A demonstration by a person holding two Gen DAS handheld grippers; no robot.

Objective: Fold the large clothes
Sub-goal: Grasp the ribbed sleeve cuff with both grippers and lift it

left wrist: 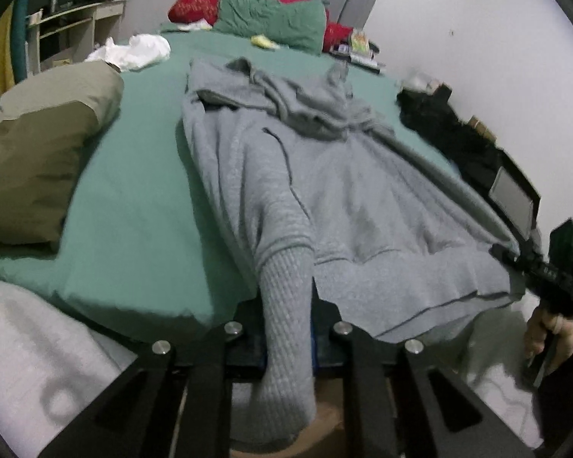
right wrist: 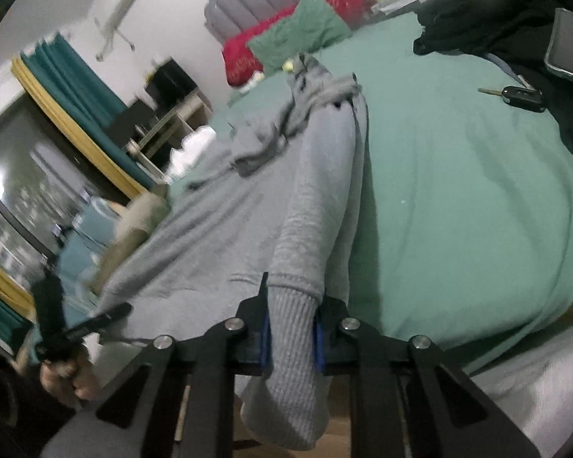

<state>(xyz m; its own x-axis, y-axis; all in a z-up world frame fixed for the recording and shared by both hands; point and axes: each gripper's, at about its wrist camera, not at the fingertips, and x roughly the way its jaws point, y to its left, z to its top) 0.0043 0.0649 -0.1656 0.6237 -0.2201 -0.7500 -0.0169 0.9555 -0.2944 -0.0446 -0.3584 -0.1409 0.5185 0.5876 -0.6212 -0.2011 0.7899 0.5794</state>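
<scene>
Left wrist view
Left gripper (left wrist: pixel 288 337): its two black sides are pressed onto a ribbed gray cuff at 6 o'clock.
Gray sweater (left wrist: pixel 347 206): it lies spread on the green bed, from the middle out to 4 o'clock, with the neck end bunched up toward 12 o'clock.
Left cuff (left wrist: pixel 286 305): it hangs over the near edge of the bed and down between the gripper sides.
Bed (left wrist: pixel 141 191): the green sheet fills the middle of the view.
Tan pillow (left wrist: pixel 38 145): it sits at 9 o'clock, beside the sweater but not touching it.
Green pillow (left wrist: pixel 271 23): it is at 12 o'clock, in front of a red pillow (left wrist: pixel 206 0).
White cloth (left wrist: pixel 133 51): it is crumpled at 11 o'clock.
Black clothes (left wrist: pixel 431 114): they are piled at 2 o'clock, at the far side of the bed.
Right gripper (left wrist: pixel 510 253): seen from the side at 4 o'clock, at the sweater's right corner. From here I cannot tell how its sides stand.
Right hand (left wrist: pixel 550 332): it holds the black handle at 4 o'clock.

Right wrist view
Right gripper (right wrist: pixel 292 337): its blue pads (right wrist: pixel 265 336) squeeze the other ribbed cuff at 6 o'clock.
Right sleeve (right wrist: pixel 317 210): it runs from the gripper up toward 12 o'clock, lying on the sweater's edge.
Car key (right wrist: pixel 519 97): it lies on the green sheet at 2 o'clock, well apart from the sweater.
Left hand (right wrist: pixel 63 376): it grips a blurred black handle at 8 o'clock.
</scene>
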